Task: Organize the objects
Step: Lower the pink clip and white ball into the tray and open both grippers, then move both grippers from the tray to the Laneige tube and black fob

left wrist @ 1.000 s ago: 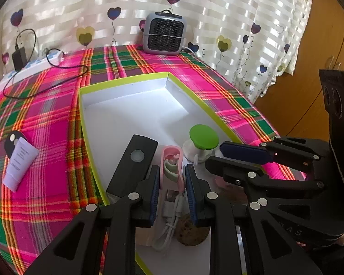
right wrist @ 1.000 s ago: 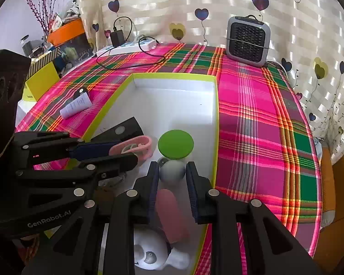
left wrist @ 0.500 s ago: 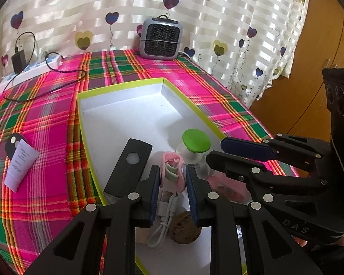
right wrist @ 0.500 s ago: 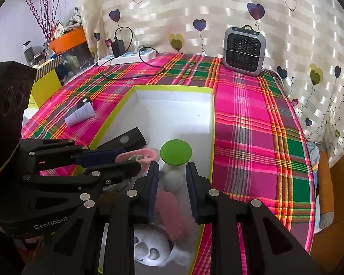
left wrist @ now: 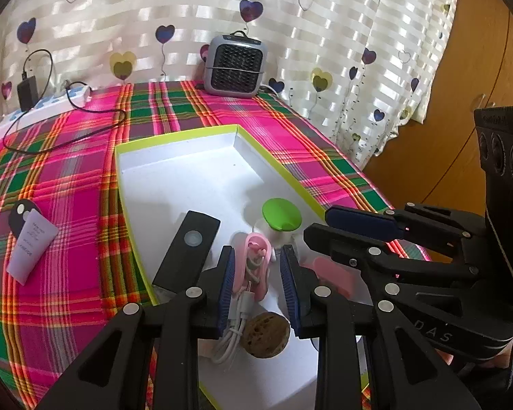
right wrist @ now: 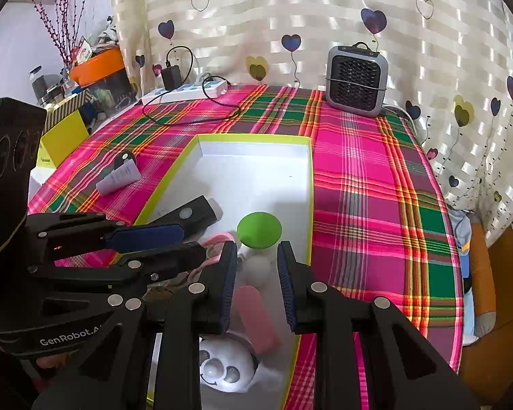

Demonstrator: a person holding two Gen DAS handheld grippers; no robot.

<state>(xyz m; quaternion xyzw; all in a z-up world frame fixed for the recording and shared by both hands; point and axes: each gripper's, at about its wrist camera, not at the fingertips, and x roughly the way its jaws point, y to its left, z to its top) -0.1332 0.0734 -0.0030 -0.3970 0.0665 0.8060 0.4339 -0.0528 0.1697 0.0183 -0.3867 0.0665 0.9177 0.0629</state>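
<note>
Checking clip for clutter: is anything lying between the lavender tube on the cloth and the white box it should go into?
Nothing visible: bare plaid cloth runs from the lavender tube to the white box and its green rim.

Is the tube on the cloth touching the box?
Apart. The left wrist view shows the tube lying on the cloth, a wide strip of plaid between it and the box.

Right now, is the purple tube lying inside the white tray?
No, the purple tube lies on the plaid tablecloth, outside the yellow-green rim of the white tray.
</note>
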